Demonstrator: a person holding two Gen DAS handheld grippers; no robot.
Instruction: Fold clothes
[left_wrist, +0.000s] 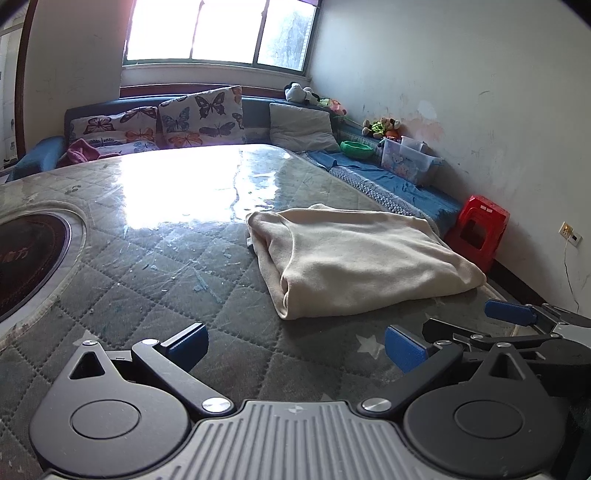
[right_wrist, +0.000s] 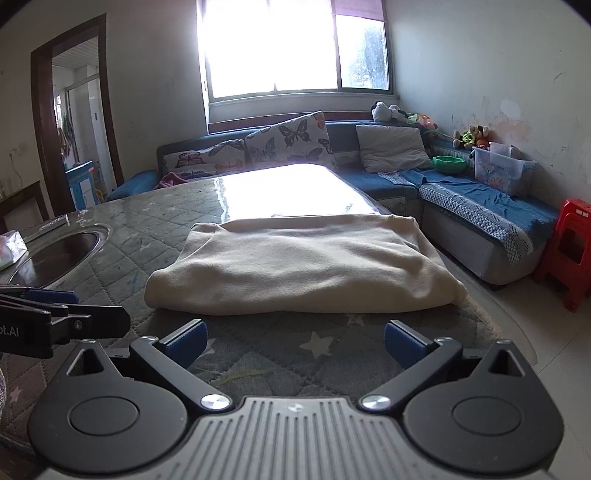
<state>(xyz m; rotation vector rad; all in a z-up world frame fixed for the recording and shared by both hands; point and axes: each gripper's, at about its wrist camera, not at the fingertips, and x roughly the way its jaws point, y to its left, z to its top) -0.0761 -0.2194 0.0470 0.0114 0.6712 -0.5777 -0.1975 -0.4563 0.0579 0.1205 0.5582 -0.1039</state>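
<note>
We see the cream garment (right_wrist: 299, 262) lying folded on the desk (right_wrist: 258, 354); left hand-held gripper (left_wrist: 295, 345) and right hand-held gripper (right_wrist: 295, 343) both gape empty. Folding looks near done.

Folded cream garment (right_wrist: 299, 262) lies on the quilted table (right_wrist: 147, 221); right gripper (right_wrist: 295, 343) jaws spread, just short of it.

A home living room: corner sofa (right_wrist: 461, 199), butterfly cushions (right_wrist: 291, 142), stuffed toys (right_wrist: 472, 134).
</note>
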